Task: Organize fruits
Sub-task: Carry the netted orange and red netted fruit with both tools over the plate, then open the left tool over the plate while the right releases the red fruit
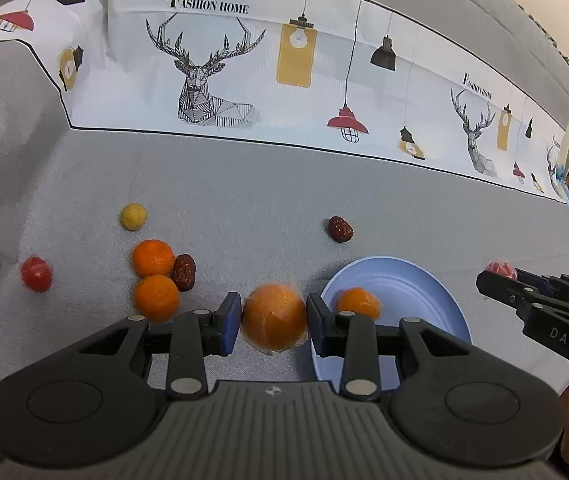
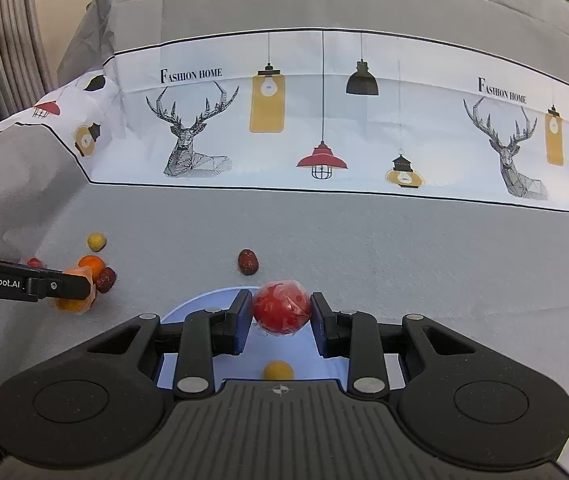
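Two loads carried: left gripper [image 1: 274, 318] clamped on wrapped orange [image 1: 274, 316], right gripper [image 2: 281, 314] on wrapped red fruit [image 2: 281, 307]. Bring each low over blue plate [image 1: 416, 280], clear of small orange [image 1: 358, 303]; release gently, one by one.

plate [image 1: 424, 280]: right of tangerine pair [image 1: 154, 276] | date [image 1: 340, 229]: behind plate | one tangerine [image 1: 358, 303]: on plate

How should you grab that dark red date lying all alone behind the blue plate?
Probably best to grip the lone date across its narrow middle, coming down from above. It is a small oval lying flat on the grey cloth, tilted slantwise, so turn the fingers to close on its long sides. Nothing sits beside it; the blue plate lies nearer.
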